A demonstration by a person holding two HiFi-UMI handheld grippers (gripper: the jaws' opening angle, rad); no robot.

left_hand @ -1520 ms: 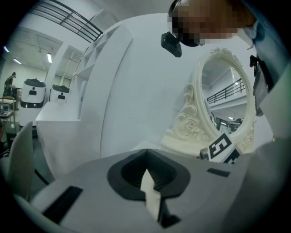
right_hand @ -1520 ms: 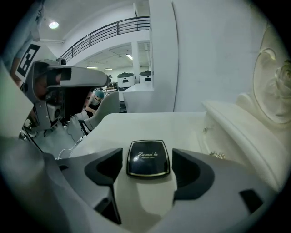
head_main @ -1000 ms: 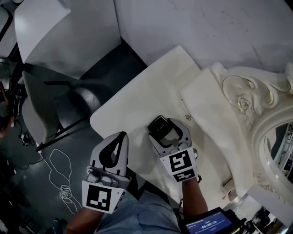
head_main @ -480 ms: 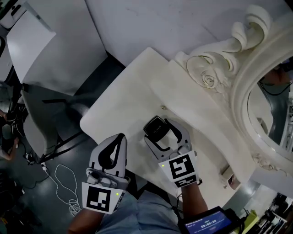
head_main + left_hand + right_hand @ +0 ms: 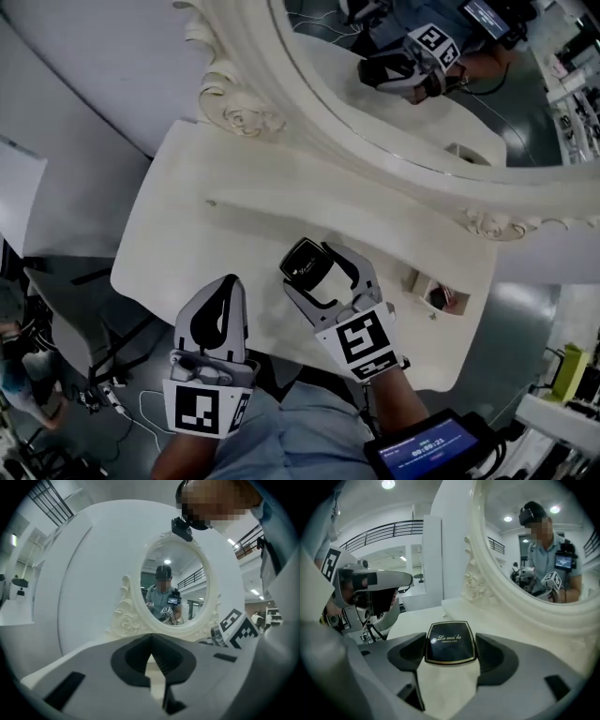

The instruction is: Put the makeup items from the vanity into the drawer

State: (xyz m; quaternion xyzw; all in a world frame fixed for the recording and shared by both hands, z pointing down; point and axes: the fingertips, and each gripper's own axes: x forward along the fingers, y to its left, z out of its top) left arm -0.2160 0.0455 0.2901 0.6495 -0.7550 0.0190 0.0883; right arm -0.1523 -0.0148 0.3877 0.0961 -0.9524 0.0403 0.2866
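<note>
Head view, count: 2 grippers, 1 compact, 1 mirror and 1 small item are seen.
Head view, left gripper [image 5: 227, 283]: jaws are pressed together and nothing is held; the tips are over the front edge of the vanity top [image 5: 178, 244], the body off it.
Head view, right gripper [image 5: 312, 269]: it is clamped on the compact [image 5: 302, 263], which is held over the vanity top near the middle of the front edge.
Head view, small item [image 5: 434, 294]: it is set near the right front corner; its kind cannot be told.
Head view, mirror [image 5: 422, 75]: curved glass is set in a cream carved frame [image 5: 234, 111] along the back edge; a gripper is reflected in it.
Head view, surface: the vanity top is matte cream with rounded corners; grey floor [image 5: 534, 319] is seen beyond it.
Left gripper view, jaws: grey, closed tip to tip, nothing between.
Left gripper view, mirror: 1 oval, with rose and scroll carving at the frame's lower left; a person is reflected.
Left gripper view, marker cube [image 5: 239, 629]: 1, black-and-white squares, seen at right.
Right gripper view, compact: 1, square with rounded corners, glossy black lid, gold rim, script print; it is pinched by two opposite sides between the jaws.
Right gripper view, left gripper: seen at left, apart from the compact.
Right gripper view, room: white walls, a railed balcony [image 5: 389, 529] and round ceiling lights [image 5: 388, 484] are seen.
</note>
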